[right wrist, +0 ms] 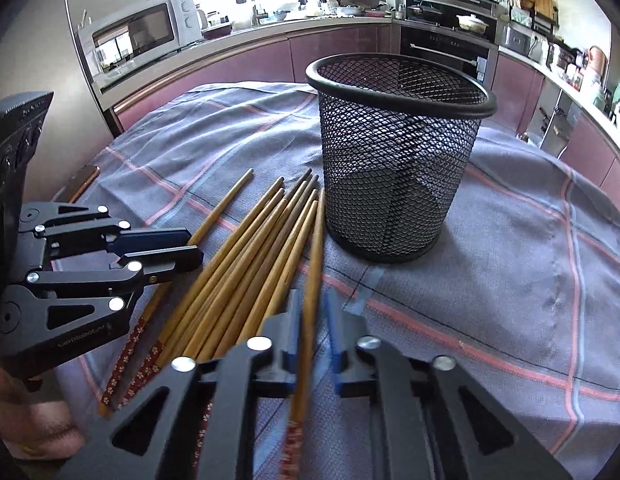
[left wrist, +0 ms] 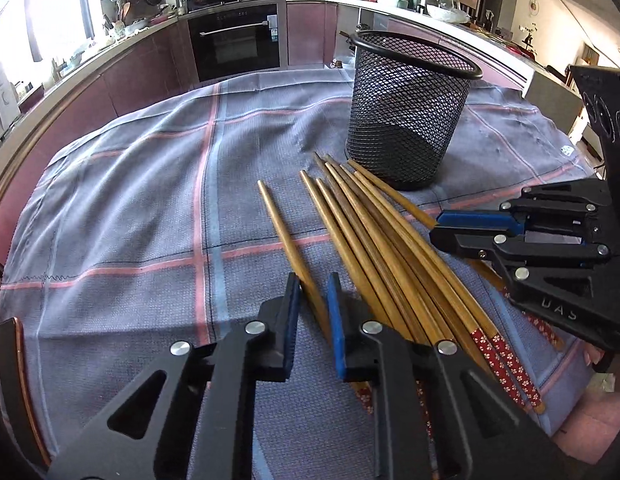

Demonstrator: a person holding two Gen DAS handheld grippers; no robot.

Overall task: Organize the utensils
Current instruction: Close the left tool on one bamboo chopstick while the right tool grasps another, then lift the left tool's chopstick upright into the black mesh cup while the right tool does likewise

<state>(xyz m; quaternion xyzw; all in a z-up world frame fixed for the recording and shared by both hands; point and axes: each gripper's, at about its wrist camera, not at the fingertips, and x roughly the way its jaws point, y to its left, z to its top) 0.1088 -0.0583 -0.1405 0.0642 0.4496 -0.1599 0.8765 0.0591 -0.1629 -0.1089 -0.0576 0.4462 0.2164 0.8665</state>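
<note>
Several wooden chopsticks (left wrist: pixel 384 252) (right wrist: pixel 246 264) with red flowered handles lie fanned on the checked cloth, tips toward an upright, empty black mesh basket (left wrist: pixel 406 120) (right wrist: pixel 398 152). My left gripper (left wrist: pixel 313 300) is shut on the leftmost chopstick (left wrist: pixel 282 228), which lies apart from the pile; in the right wrist view this gripper (right wrist: pixel 192 246) shows at the left, jaws close together. My right gripper (right wrist: pixel 313 312) is shut on the rightmost chopstick (right wrist: pixel 316 248), nearest the basket; in the left wrist view it (left wrist: pixel 434 228) reaches in from the right over the pile.
The grey-blue cloth (left wrist: pixel 150 208) (right wrist: pixel 510 280) with pink stripes covers the table. A flat dark object with a copper edge (left wrist: pixel 14 380) (right wrist: pixel 84 182) lies at the cloth's left side. A person's hand (right wrist: pixel 30 420) shows at lower left. Kitchen counters and an oven stand behind.
</note>
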